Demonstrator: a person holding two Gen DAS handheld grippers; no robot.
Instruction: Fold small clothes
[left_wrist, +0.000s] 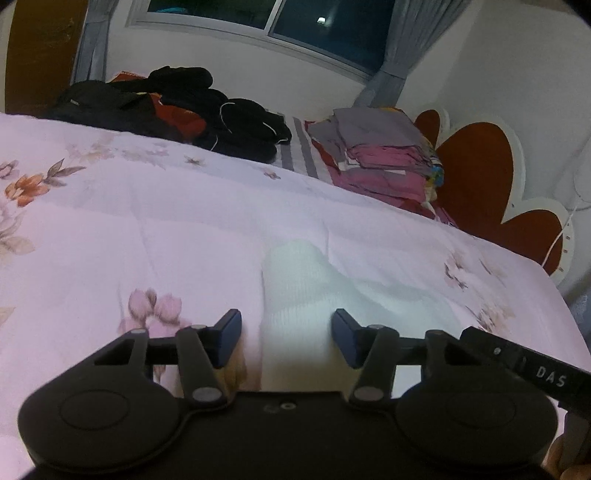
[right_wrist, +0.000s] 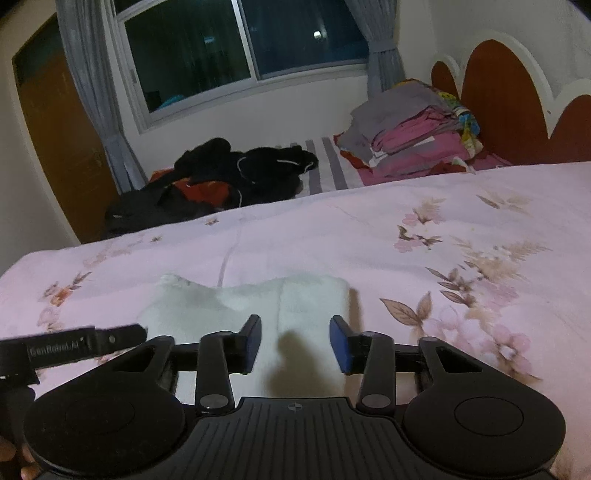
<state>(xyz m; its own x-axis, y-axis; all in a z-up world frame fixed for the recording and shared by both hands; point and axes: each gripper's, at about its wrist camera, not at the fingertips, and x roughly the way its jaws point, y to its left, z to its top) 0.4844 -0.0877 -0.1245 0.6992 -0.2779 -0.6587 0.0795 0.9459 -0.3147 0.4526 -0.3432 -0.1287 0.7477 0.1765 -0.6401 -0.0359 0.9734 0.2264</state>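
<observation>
Hovering over a white sock (left_wrist: 314, 295) that lies flat on the floral quilt (left_wrist: 147, 221), the left gripper (left_wrist: 286, 338) and right gripper (right_wrist: 295, 341) each hang part-open and empty, jaws astride the ribbed cuff end without pressing it, seemingly lined up for a fold. Beyond the quilt, dark clothes (right_wrist: 240, 173) lie heaped by a folded stack (right_wrist: 413, 136) near the red headboard (right_wrist: 517, 99), under a night-dark window (right_wrist: 240, 48).

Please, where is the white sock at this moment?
The white sock lies flat on the pink floral bedcover, low and central in both wrist views, right ahead of both open grippers and well short of the dark clothes pile.
</observation>
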